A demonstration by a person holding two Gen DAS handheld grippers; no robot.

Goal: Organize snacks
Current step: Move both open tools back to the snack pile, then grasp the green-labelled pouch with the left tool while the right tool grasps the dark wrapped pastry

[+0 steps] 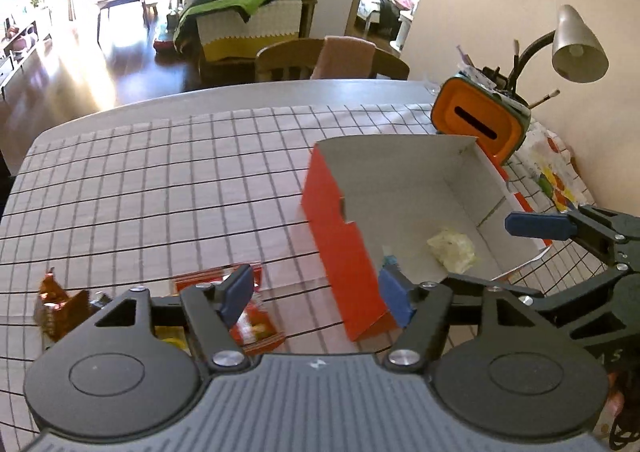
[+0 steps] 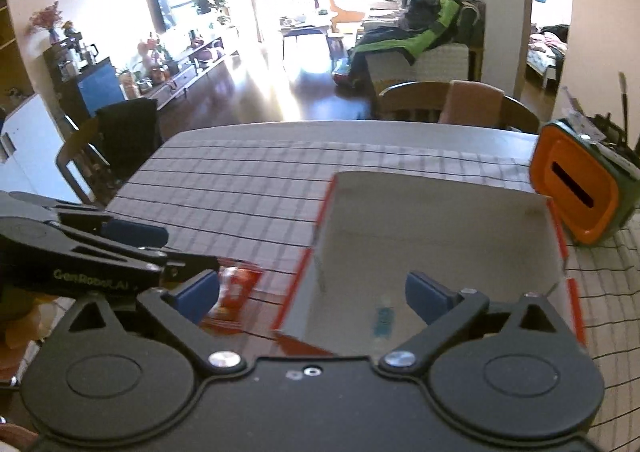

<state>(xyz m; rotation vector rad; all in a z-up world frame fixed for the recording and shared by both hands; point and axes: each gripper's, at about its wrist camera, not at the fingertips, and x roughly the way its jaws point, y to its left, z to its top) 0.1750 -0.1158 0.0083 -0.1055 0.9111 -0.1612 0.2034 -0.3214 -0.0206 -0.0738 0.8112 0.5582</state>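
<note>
Left wrist view, left hand-held gripper (image 1: 316, 294): jaws apart, nothing between the pads, above the near corner of the box.
Left wrist view, box (image 1: 340, 252): open, red outside and white inside, on the checked surface (image 1: 160, 179); it holds a pale crumpled wrapper (image 1: 452, 248) and a small blue packet (image 1: 390, 262).
Left wrist view, loose snacks: red packets (image 1: 256, 324) just left of the box, a gold-brown wrapped sweet (image 1: 54, 298) further left, all on the cloth.
Left wrist view, right hand-held gripper (image 1: 536, 226): one blue finger reaches over the box's right rim.
Right wrist view, right hand-held gripper (image 2: 312, 298): spread wide, empty, over the box (image 2: 440, 236); the blue packet (image 2: 384, 322) lies below.
Right wrist view, red packets (image 2: 236, 288): beside the box's left wall, blurred.
Handling, judged: packets look light, soft and crinkly, likely slippery; pinch the red ones across a flat sealed edge, gently, since the contents may crush.
</note>
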